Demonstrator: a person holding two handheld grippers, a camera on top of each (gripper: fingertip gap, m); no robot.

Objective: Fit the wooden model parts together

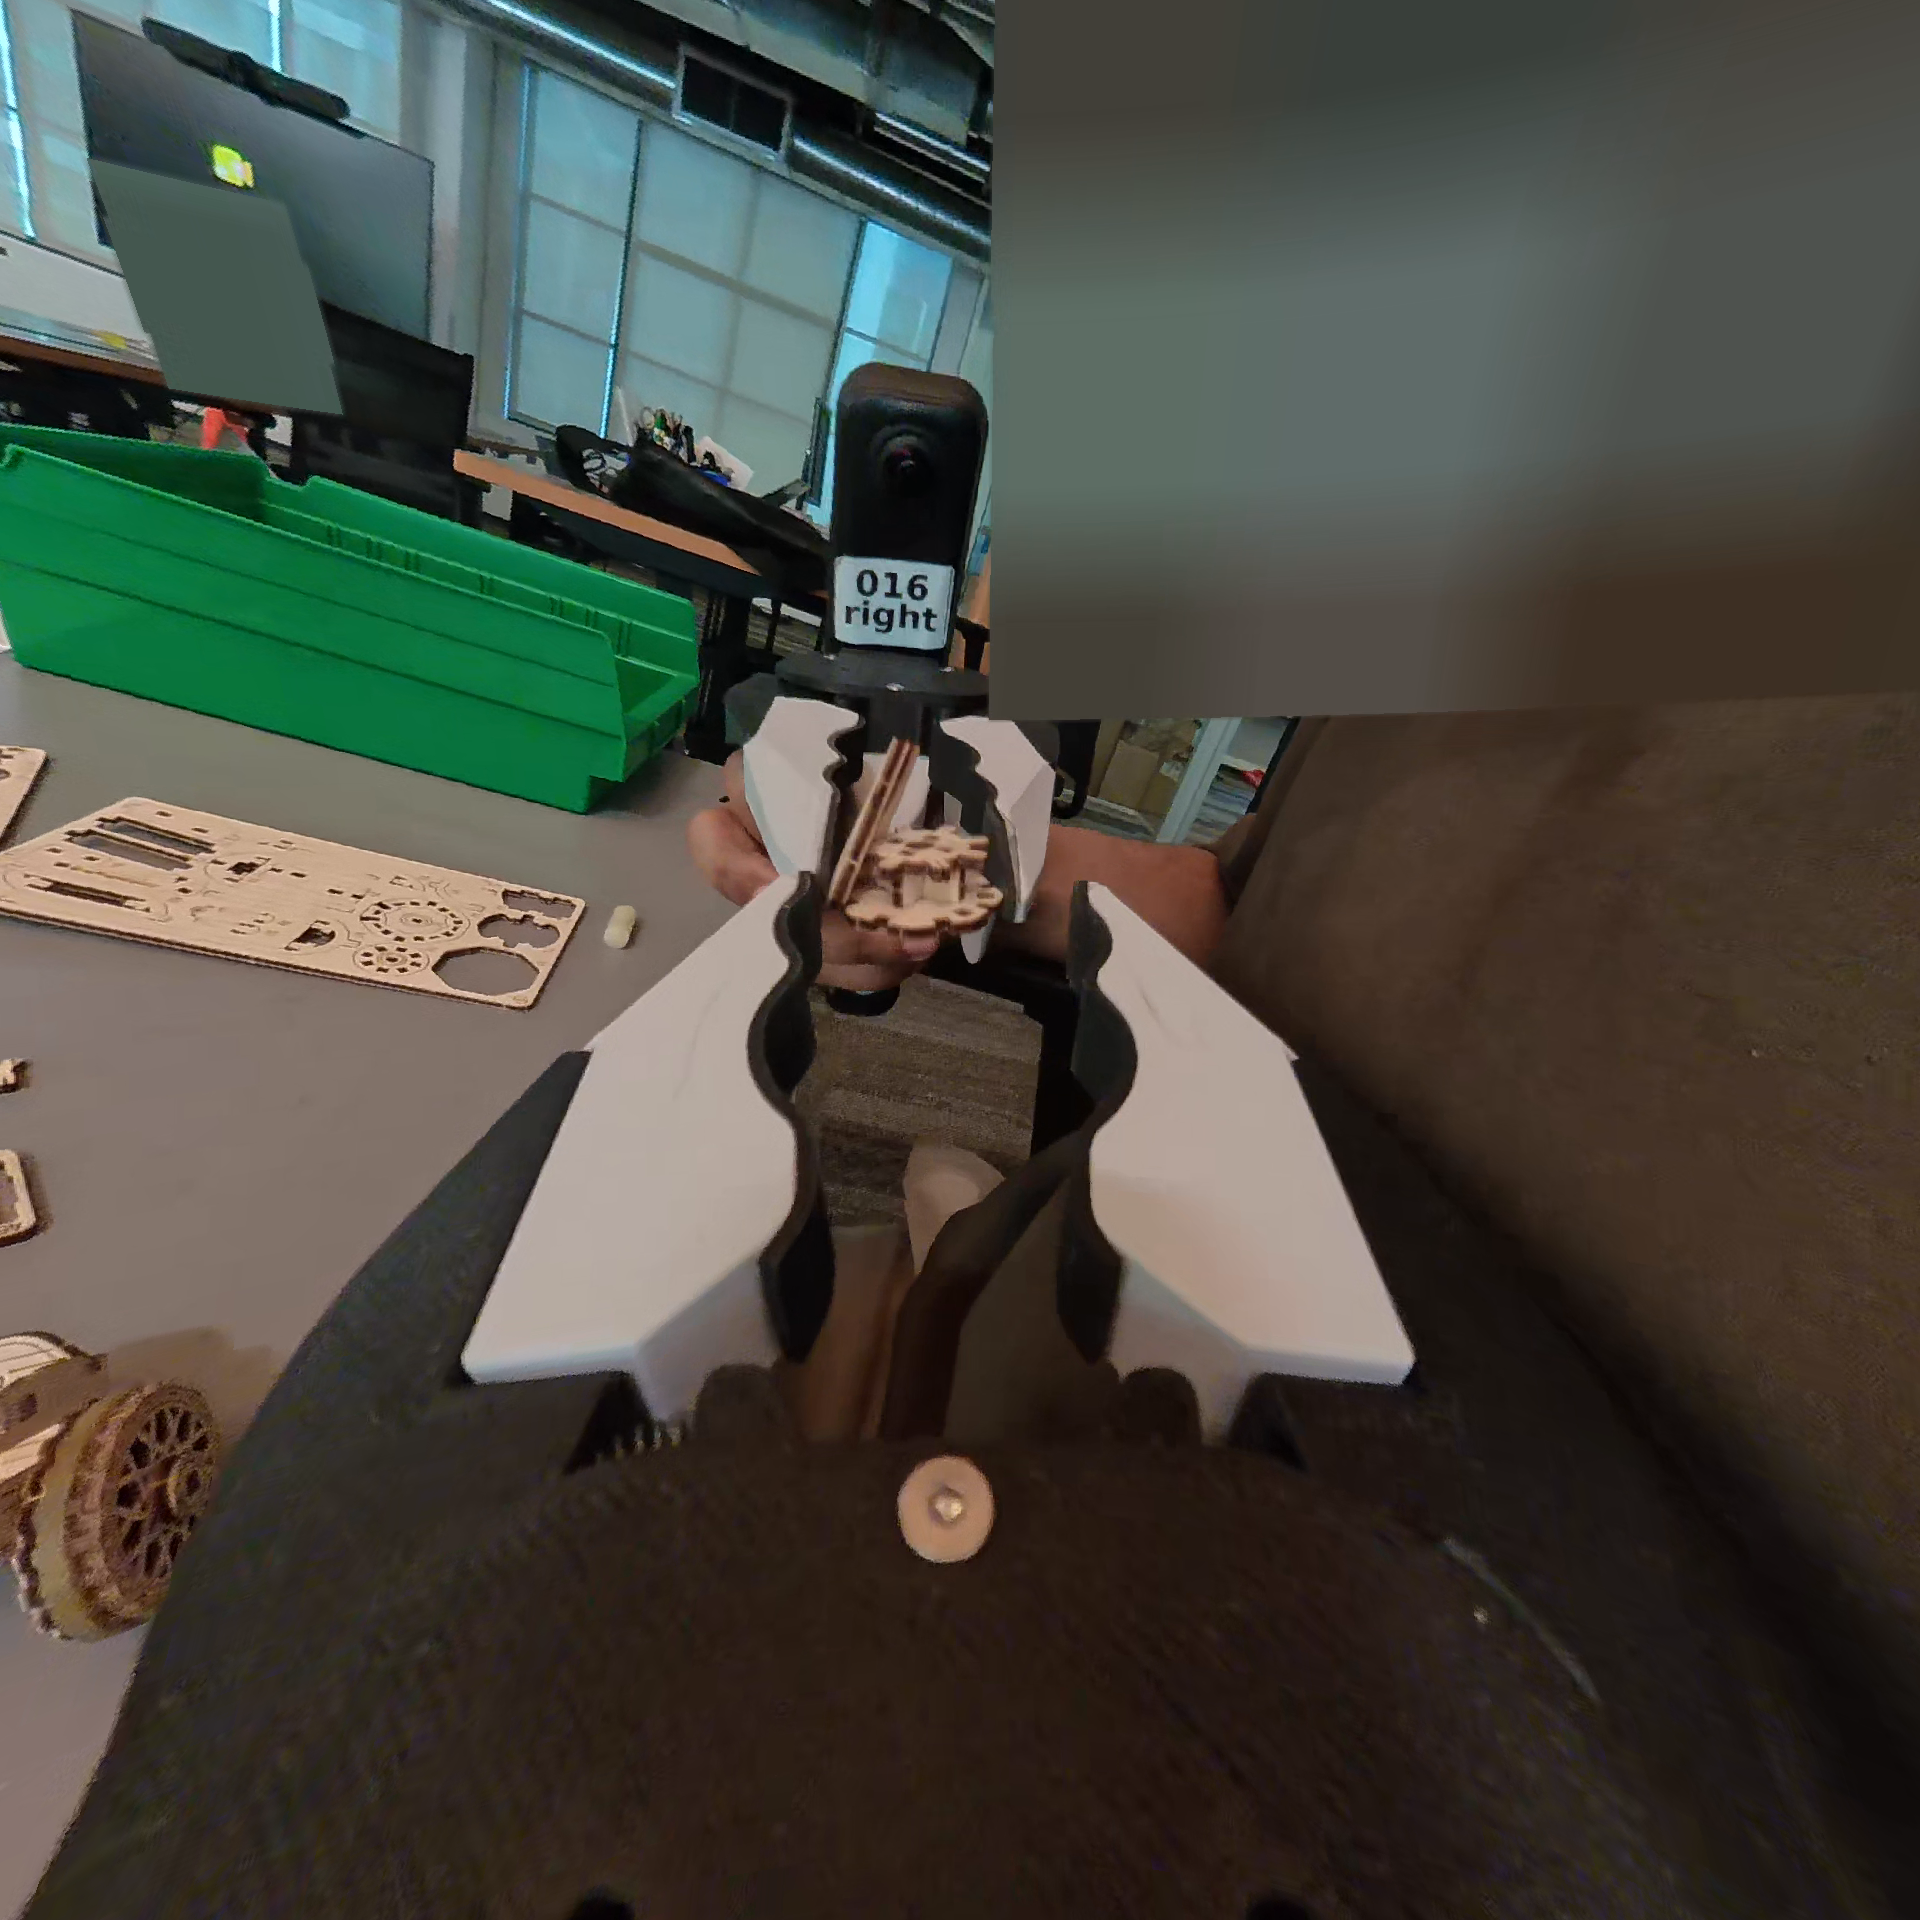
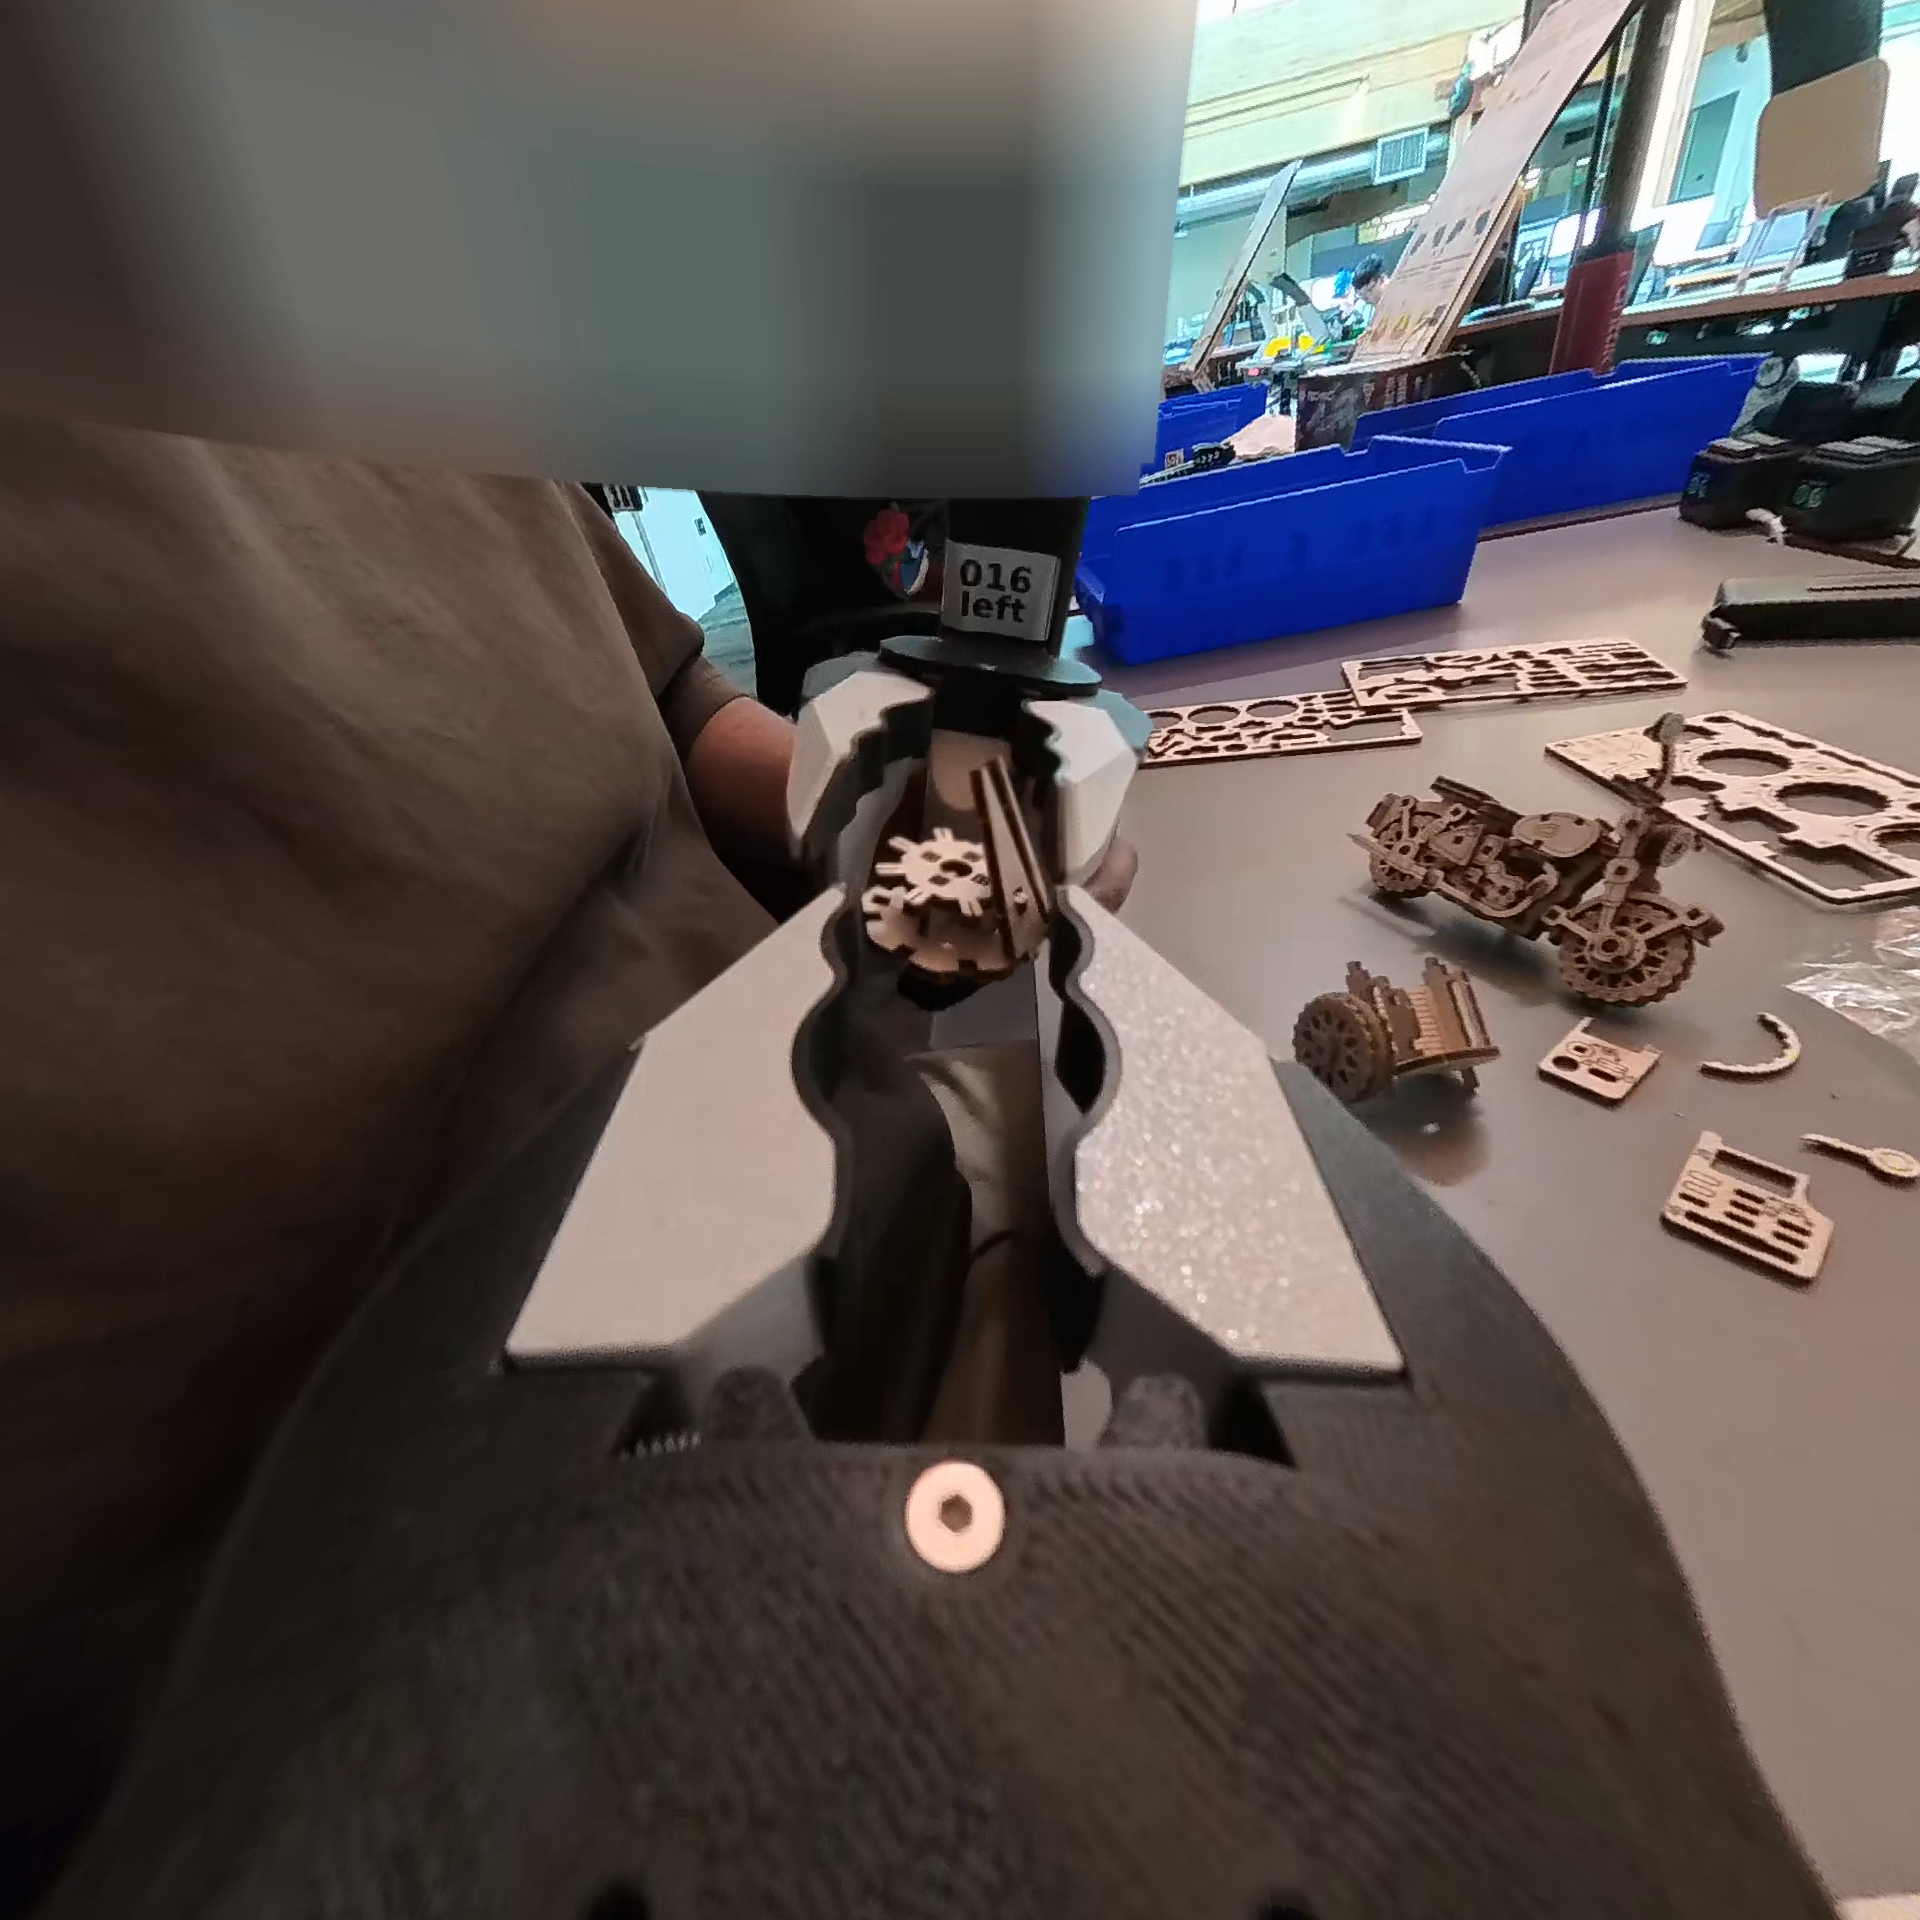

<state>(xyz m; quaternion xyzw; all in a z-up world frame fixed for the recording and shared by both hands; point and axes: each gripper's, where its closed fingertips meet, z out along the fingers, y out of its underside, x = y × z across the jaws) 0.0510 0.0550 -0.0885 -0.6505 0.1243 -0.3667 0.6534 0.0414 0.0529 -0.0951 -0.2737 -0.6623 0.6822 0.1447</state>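
A small wooden gear assembly point(image 1: 920, 883) with flat strips on one side is held in the air between the two grippers, which face each other. My right gripper point(image 2: 945, 920) is shut on the gear assembly point(image 2: 940, 899); it also shows in the left wrist view point(image 1: 909, 831). My left gripper point(image 1: 943, 896) is open, with its jaws standing wide on either side of the assembly and of the right gripper's tips. The left gripper shows in the right wrist view point(image 2: 956, 790) just behind the assembly. A hand shows behind each far gripper.
On the grey table to my left lie a green bin point(image 1: 312, 623), a punched wooden sheet point(image 1: 291, 904) and a white peg point(image 1: 619, 925). To my right are a wooden motorcycle model point(image 2: 1538, 894), a wheel sub-assembly point(image 2: 1392, 1039), loose parts point(image 2: 1745, 1216), sheets point(image 2: 1745, 800) and blue bins point(image 2: 1288, 551). A person's brown shirt point(image 2: 312, 831) is close by. The grippers are tip to tip, or close to it.
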